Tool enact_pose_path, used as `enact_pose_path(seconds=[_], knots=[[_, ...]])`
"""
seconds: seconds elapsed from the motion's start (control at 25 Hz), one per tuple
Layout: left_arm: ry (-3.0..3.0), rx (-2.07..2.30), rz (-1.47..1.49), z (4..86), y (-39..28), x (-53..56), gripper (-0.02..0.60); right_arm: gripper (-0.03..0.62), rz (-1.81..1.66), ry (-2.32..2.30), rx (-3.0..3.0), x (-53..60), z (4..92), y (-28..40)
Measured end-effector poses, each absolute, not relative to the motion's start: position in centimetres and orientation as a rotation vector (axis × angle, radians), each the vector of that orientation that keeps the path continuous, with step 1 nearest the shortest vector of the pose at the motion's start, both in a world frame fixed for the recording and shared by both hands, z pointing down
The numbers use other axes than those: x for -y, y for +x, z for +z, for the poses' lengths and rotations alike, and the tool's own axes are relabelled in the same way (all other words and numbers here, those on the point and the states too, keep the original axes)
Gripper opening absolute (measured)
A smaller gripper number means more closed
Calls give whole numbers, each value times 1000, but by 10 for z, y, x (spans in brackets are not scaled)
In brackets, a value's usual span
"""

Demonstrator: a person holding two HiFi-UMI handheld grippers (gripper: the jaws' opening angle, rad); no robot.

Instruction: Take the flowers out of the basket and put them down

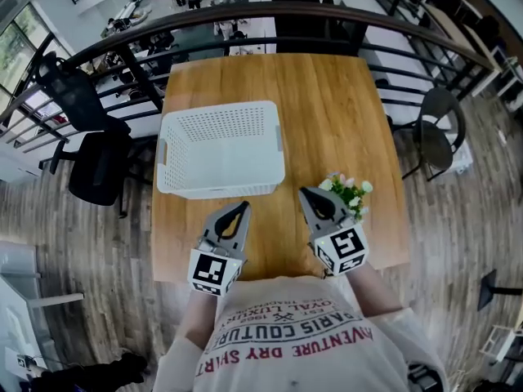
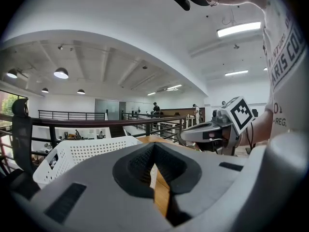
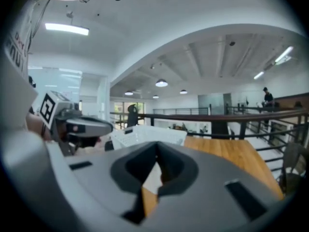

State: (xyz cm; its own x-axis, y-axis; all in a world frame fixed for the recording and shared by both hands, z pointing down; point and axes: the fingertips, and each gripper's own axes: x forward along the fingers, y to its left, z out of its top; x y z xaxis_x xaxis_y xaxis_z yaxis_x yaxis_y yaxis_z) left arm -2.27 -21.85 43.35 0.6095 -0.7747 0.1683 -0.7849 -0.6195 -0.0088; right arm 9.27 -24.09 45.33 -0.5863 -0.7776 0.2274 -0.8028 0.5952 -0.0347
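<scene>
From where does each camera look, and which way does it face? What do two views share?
Head view: on the person's head, facing steeply down at the table, basket and flowers; left gripper, right gripper and shirt show.
Left gripper view: on that gripper, facing along its shut jaws toward basket and railing; shirt at right.
Right gripper view: on that gripper, facing along its shut jaws toward basket; shirt at left.
Shared: both gripper views show the basket and the other gripper.

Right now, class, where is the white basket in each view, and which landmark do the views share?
Head view: white basket left of centre, on the wooden table.
Left gripper view: lower left.
Right gripper view: just left of centre.
Shared landmark: the dark railing beyond it.
</scene>
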Motion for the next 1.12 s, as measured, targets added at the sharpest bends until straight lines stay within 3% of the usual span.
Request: enact_pose_path(seconds=[1.12], knots=[[2689, 1416, 206, 430, -59, 220, 14, 28, 61, 1222, 2742, 233, 435, 60]])
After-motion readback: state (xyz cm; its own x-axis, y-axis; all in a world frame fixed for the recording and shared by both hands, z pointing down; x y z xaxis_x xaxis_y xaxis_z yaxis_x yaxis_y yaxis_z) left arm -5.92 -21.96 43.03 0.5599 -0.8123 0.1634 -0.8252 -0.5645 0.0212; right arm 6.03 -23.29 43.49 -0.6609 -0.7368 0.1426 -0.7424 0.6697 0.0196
